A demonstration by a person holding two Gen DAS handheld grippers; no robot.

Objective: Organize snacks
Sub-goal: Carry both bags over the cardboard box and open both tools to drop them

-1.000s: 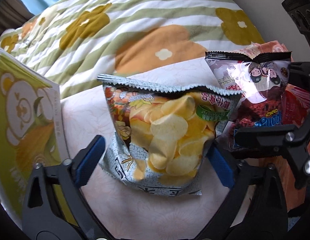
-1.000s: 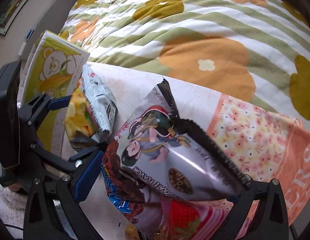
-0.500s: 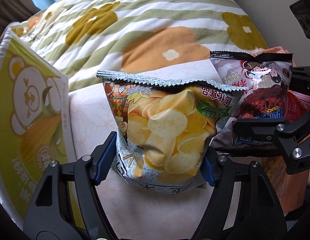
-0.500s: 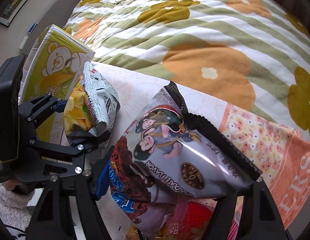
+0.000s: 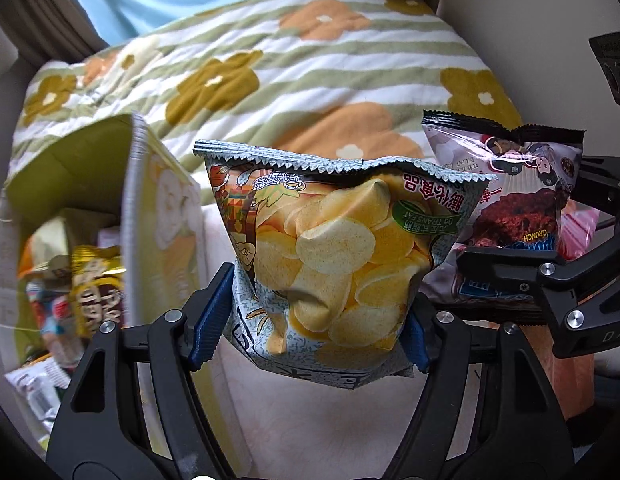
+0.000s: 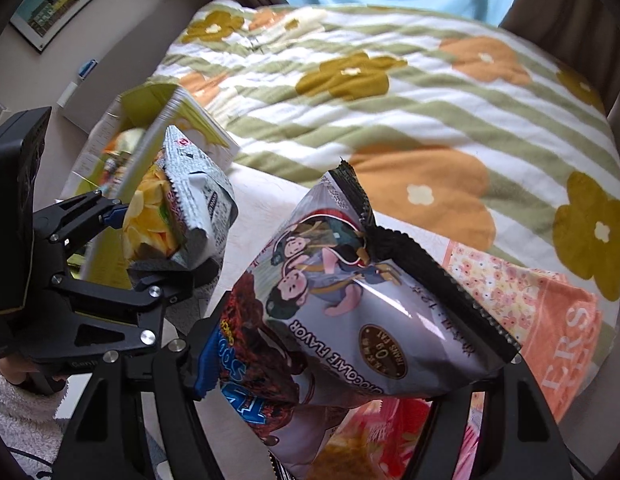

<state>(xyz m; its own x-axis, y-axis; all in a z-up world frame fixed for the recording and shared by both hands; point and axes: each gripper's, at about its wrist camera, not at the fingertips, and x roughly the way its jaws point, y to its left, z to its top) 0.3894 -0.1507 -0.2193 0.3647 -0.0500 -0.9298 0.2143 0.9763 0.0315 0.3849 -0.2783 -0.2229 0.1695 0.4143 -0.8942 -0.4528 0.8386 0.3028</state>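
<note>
My left gripper (image 5: 314, 320) is shut on a potato chip bag (image 5: 334, 256) and holds it up in the air; the bag also shows in the right wrist view (image 6: 178, 216). My right gripper (image 6: 322, 364) is shut on a chocolate snack bag (image 6: 350, 320), lifted too; it shows at the right of the left wrist view (image 5: 514, 208). An open yellow-green box (image 5: 150, 200) with a bear print stands at the left. Several snack packs (image 5: 90, 292) lie inside it.
A flowered green-striped quilt (image 6: 390, 92) covers the bed behind. An orange floral cloth (image 6: 542, 300) lies at the right. More snack packs (image 6: 374, 432) lie under the right gripper. A pale tabletop (image 5: 318, 420) lies below.
Both grippers have lifted their bags off the surface. The left gripper closed on the chip bag. The box's open inside has come into view at the left.
</note>
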